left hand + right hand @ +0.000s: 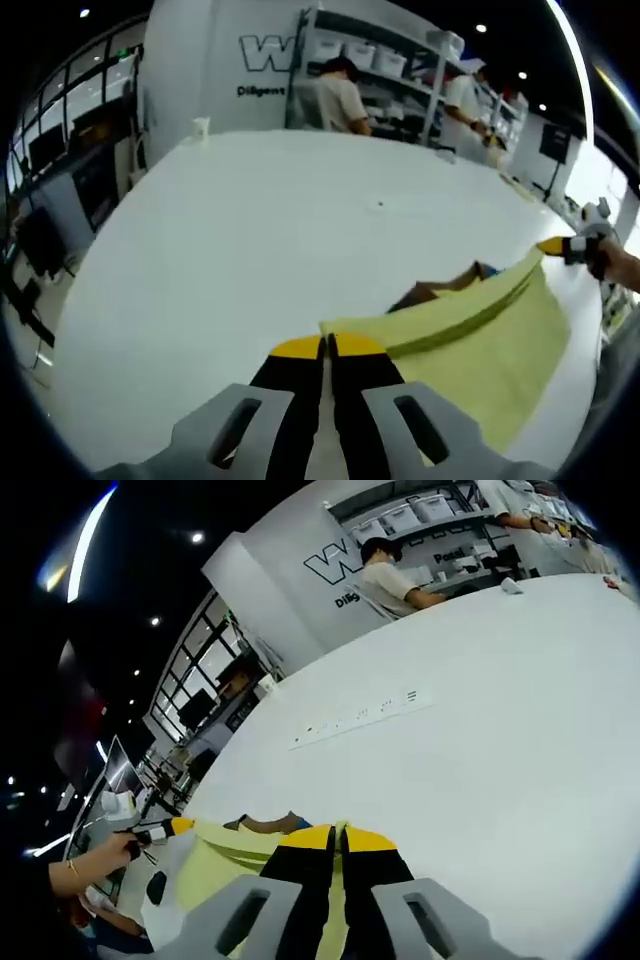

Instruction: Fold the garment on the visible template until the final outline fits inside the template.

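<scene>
— So, what have you got on the left side?

— My left gripper (327, 347) has its yellow-tipped jaws pressed together on one corner of the yellow garment (480, 335). The cloth lies on the white table (250, 250), near the edge closest to me, and runs off toward the table's right edge.

— And the other end of it?

— At the far corner of the cloth I see my right gripper (560, 246) coming in from the right, with a hand (622, 262) behind it. Its yellow tip sits right on the cloth's corner, and the fabric is drawn up in a ridge between the two grippers, doubled over itself in layers.

— Does the right gripper view agree?

— It does. There, the right gripper (340, 837) has its jaws closed together with the garment (225, 865) caught at the tips. The left gripper (175, 827) enters from the left, held by a hand (100, 855) wearing a bracelet, its tip on the other corner.

— Anything under the cloth?

— A brown piece (440, 292) pokes out from behind the fold, touching it. I cannot tell what it is. It also shows just beyond the fold in the right gripper view (270, 824).

— Beyond the table?

— Two people (340, 95) stand at shelves (400, 60) past the far edge.
</scene>
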